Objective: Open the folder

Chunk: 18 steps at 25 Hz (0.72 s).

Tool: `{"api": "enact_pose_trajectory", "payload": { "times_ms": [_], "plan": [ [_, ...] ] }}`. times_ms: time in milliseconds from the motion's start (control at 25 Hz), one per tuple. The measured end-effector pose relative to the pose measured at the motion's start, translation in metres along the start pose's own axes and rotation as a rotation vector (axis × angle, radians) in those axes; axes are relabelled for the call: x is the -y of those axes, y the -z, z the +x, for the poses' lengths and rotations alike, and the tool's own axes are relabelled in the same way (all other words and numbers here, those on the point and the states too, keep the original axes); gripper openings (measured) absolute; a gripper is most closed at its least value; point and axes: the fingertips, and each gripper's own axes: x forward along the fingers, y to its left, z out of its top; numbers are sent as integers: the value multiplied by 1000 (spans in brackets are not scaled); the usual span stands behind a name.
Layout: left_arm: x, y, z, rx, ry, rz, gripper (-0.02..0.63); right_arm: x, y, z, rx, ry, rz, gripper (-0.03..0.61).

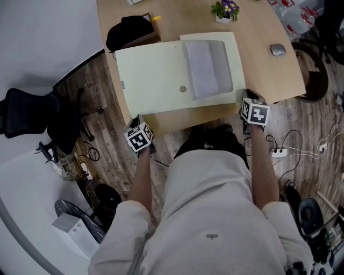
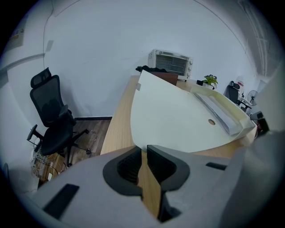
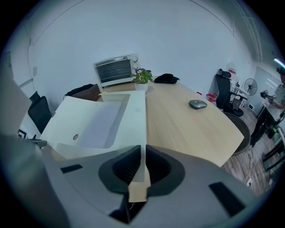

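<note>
Cream plastic makes up the folder (image 1: 161, 75), which lies on the wooden table (image 1: 258, 70) close to its near edge. Its broad cover is spread flat to the left and overhangs the table's left side. The right half is a shallow pocket showing a stack of pale papers (image 1: 205, 67), so the folder looks to me already open, or all but.

The right gripper (image 3: 143, 150) sits at the folder's near right corner with its jaws nearly together on the thin pale edge that runs between them. That grip most likely pins the pocket half so it does not slide while the cover swings.

The left gripper (image 2: 143, 149) is at the near left, its tips just short of the cover's near edge. Its jaws stand a narrow slit apart with only bare table wood showing through, so it holds nothing. I read that as the cover being let go to rest where it lies.

A mouse (image 1: 278, 50) and a potted plant (image 1: 226, 11) sit farther off, well apart from the folder.
</note>
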Motion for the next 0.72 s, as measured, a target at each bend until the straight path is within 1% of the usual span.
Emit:
{"api": "enact_pose_trajectory", "payload": {
  "times_ms": [200,400,520,720],
  "plan": [
    [-1,-1,0,7,11,-47,49,0,0,2,-3,6,-5,23],
    [-3,-4,-5,32,-23,-13,77,0,0,1,2,9,-6,23],
    [-7,-5,-10,59,-41,-21,104,1,-1,0,4,9,-8,23],
    [-7,-12,-17,82,-63,-40,118,2,-1,1,-8,-1,-8,25]
  ]
}}
